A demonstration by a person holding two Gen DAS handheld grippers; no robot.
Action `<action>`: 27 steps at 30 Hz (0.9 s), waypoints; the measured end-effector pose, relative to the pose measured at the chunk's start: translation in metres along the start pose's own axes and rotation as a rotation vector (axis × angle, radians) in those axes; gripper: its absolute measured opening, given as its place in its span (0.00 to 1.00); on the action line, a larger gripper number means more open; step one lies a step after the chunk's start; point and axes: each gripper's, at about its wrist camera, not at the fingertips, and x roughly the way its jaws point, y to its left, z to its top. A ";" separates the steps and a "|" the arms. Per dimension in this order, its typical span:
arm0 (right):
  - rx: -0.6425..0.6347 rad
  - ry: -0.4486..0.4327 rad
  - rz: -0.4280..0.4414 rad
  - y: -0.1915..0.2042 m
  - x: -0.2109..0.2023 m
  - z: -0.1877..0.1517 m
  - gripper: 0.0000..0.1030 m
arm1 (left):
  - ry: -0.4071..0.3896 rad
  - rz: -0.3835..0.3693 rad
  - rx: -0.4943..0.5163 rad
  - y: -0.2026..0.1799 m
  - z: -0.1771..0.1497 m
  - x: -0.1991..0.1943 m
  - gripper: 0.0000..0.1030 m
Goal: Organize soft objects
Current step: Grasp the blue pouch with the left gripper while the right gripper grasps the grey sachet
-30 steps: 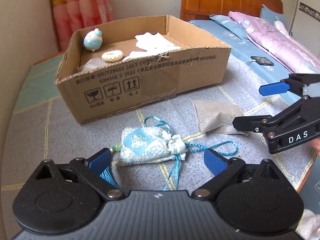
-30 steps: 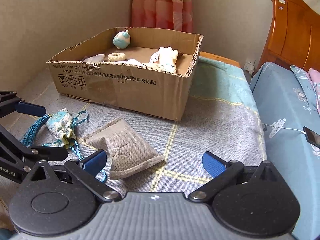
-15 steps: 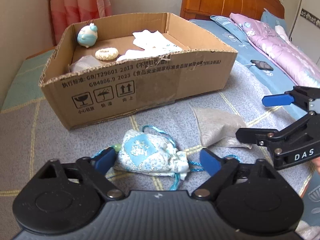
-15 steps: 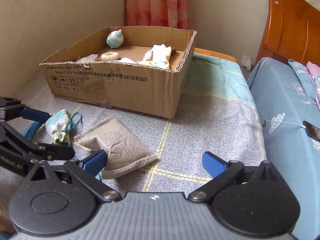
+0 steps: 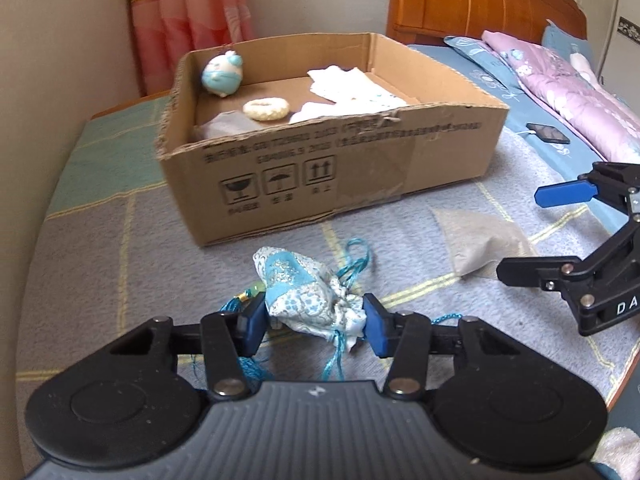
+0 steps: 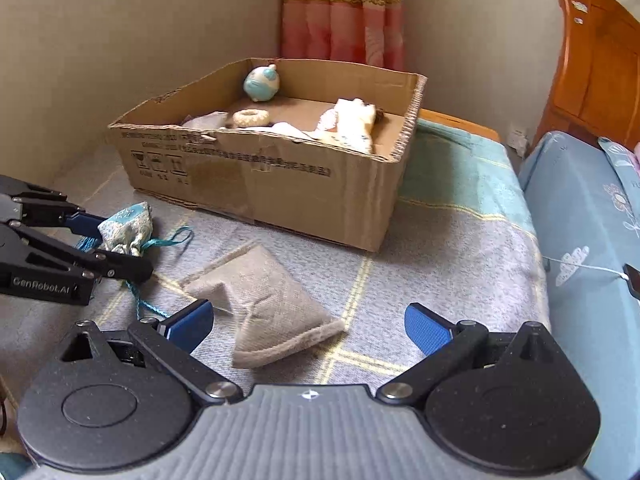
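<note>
My left gripper (image 5: 314,320) is shut on a blue and white drawstring sachet (image 5: 308,292) with teal cords, held just above the blanket in front of the cardboard box (image 5: 360,184). The sachet (image 6: 128,228) and left gripper (image 6: 100,240) also show at the left of the right wrist view. My right gripper (image 6: 308,320) is open and empty, its fingers on either side of a grey cloth pouch (image 6: 264,312) lying on the blanket. The pouch (image 5: 476,240) lies right of the sachet. The box (image 6: 280,184) holds a blue plush toy (image 6: 260,86), a knitted ring (image 6: 250,118) and white cloths (image 6: 352,124).
A grey checked blanket (image 6: 440,264) covers the surface. A wall lies to the left and a curtain (image 6: 340,12) behind the box. A blue bed with a phone (image 5: 548,134), pink quilt (image 5: 560,88) and wooden headboard (image 5: 472,4) is at the right.
My left gripper moved forward over the sachet, closed on it and lifted it up off the blanket. My right gripper stayed open and shifted closer over the grey pouch.
</note>
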 end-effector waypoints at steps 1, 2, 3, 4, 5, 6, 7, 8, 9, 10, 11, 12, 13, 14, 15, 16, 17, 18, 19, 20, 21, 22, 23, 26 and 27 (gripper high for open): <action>-0.014 0.003 0.015 0.002 0.003 0.001 0.99 | 0.001 0.004 -0.006 0.002 -0.001 -0.001 0.47; -0.026 0.006 0.028 0.004 0.006 0.001 0.97 | 0.002 0.008 -0.010 0.004 -0.002 -0.002 0.47; -0.040 0.011 0.037 0.006 0.009 0.002 0.94 | 0.003 0.011 -0.014 0.006 -0.003 -0.003 0.47; -0.051 0.018 0.046 0.008 0.013 0.003 0.92 | 0.003 0.013 -0.017 0.006 -0.003 -0.003 0.47; -0.061 0.026 0.054 0.009 0.017 0.003 0.87 | 0.002 0.012 -0.018 0.006 -0.003 -0.003 0.47; -0.069 0.033 0.058 0.010 0.021 0.004 0.85 | 0.001 0.014 -0.018 0.006 -0.004 -0.003 0.47; -0.081 0.036 0.058 0.011 0.024 0.005 0.85 | 0.001 0.016 -0.017 0.006 -0.004 -0.003 0.48; -0.098 0.030 0.055 0.013 0.025 0.006 0.84 | 0.001 0.015 -0.017 0.005 -0.003 -0.003 0.48; -0.106 0.030 0.061 0.013 0.026 0.007 0.83 | 0.000 0.014 -0.017 0.005 -0.003 -0.002 0.48; -0.110 0.031 0.066 0.014 0.026 0.008 0.81 | 0.000 0.013 -0.015 0.004 -0.002 -0.001 0.48; -0.115 0.030 0.066 0.015 0.026 0.009 0.77 | 0.000 0.012 -0.014 0.003 -0.001 -0.001 0.48; -0.120 0.032 0.068 0.016 0.025 0.010 0.73 | -0.001 0.013 -0.014 0.003 -0.001 0.000 0.48; -0.125 0.033 0.072 0.017 0.024 0.010 0.71 | -0.001 0.014 -0.013 0.003 -0.001 0.000 0.48; -0.130 0.034 0.072 0.018 0.022 0.010 0.64 | -0.002 0.015 -0.011 0.002 0.000 0.000 0.48; -0.136 0.035 0.066 0.020 0.020 0.010 0.60 | -0.003 0.016 -0.010 0.002 0.000 0.000 0.48; -0.143 0.036 0.059 0.022 0.019 0.009 0.59 | -0.004 0.017 -0.009 0.002 0.000 0.001 0.48; -0.150 0.035 0.053 0.023 0.017 0.008 0.59 | -0.005 0.018 -0.008 0.001 0.000 0.001 0.49; -0.149 0.034 0.053 0.023 0.017 0.008 0.59 | -0.005 0.019 -0.008 0.001 0.001 0.002 0.50; -0.142 0.032 0.054 0.022 0.018 0.009 0.59 | -0.006 0.018 -0.009 0.001 0.002 0.002 0.51; -0.134 0.031 0.056 0.020 0.019 0.009 0.59 | -0.008 0.018 -0.010 0.001 0.002 0.003 0.51; -0.131 0.029 0.060 0.019 0.020 0.009 0.59 | -0.009 0.021 -0.010 0.000 0.002 0.004 0.51; -0.131 0.028 0.059 0.019 0.020 0.009 0.59 | -0.010 0.022 -0.009 -0.001 0.003 0.004 0.51; -0.135 0.028 0.057 0.020 0.020 0.010 0.58 | -0.009 0.020 -0.010 -0.001 0.003 0.004 0.51; -0.144 0.028 0.038 0.023 0.017 0.010 0.47 | -0.008 0.008 -0.008 -0.001 0.003 0.004 0.47; -0.145 0.027 0.031 0.024 0.016 0.010 0.44 | -0.007 0.006 -0.005 -0.001 0.003 0.004 0.46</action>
